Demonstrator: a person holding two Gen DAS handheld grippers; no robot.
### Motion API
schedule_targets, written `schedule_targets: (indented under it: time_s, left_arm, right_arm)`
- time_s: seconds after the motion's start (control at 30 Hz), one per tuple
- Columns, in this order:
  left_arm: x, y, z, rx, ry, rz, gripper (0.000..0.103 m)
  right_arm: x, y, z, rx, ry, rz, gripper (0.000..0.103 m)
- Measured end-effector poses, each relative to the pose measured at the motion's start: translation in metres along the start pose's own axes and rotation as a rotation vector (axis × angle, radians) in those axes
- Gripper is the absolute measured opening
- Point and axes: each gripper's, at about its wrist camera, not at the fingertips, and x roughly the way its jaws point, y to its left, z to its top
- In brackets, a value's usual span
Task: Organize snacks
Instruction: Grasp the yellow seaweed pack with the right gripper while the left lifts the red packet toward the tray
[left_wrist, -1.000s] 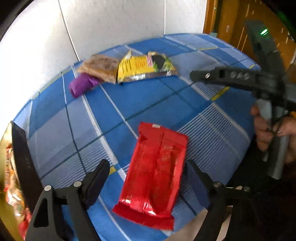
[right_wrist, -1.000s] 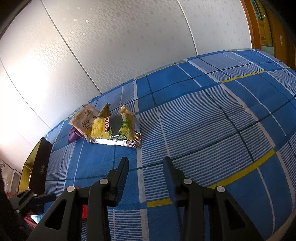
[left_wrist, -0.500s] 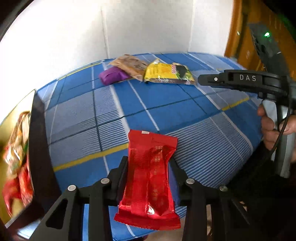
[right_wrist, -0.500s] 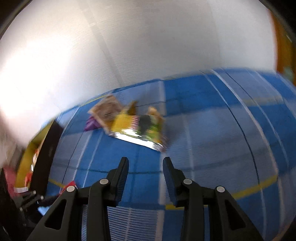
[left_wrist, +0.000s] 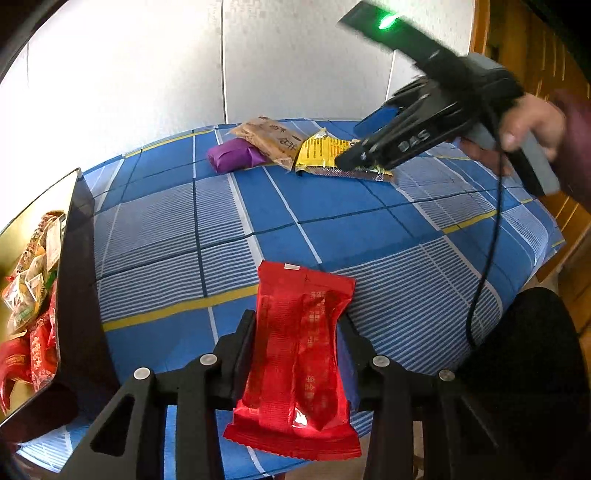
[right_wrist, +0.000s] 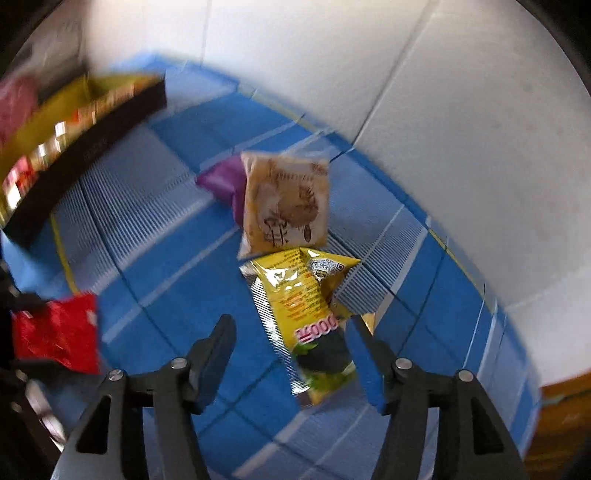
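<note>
Between the pads of the left gripper (left_wrist: 297, 343) sits the red snack packet (left_wrist: 297, 354), pinched at its waist, the wrapper creased inward where both pads press. Its far end points ahead over the blue checked tablecloth (left_wrist: 369, 229); its near end hangs toward the camera past the table edge.

Left of this gripper, close by: black-walled box (left_wrist: 79, 295), gold inside, holding several wrapped snacks.

Ahead, far side of the cloth: purple packet (left_wrist: 234, 157), brown packet (left_wrist: 271, 138) overlapping it, yellow packet (left_wrist: 325, 155) beside those.

Right gripper (right_wrist: 291, 332) hangs over the yellow packet (right_wrist: 303, 314), jaws opening, packet lying between them; right pad at its edge, left pad clear, no squeeze visible. Just beyond its tips: brown packet (right_wrist: 286, 205), then the purple packet (right_wrist: 225, 181). View blurred. A hand (left_wrist: 528, 122) holds its grip; a cable trails down.
</note>
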Motion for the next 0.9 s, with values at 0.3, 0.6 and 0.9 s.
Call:
schedule_targets:
  time_s: [0.3,0.6,0.9]
  left_arm:
    - [-0.002,-0.001,-0.001,-0.012,-0.011,-0.002,0.042]
    - [-0.004,-0.003,-0.004,-0.013,-0.025,0.019,0.042]
    - [-0.009,-0.005,-0.002,-0.043,-0.007,0.057,0.040]
  right_arm:
    - [0.020,-0.008,0.007,0.034,0.037,-0.029,0.030]
    - [-0.037,0.032,-0.050,0.288,-0.094,0.013,0.026]
    - [-0.032,0.068,-0.083,0.360,-0.197,-0.112,0.032]
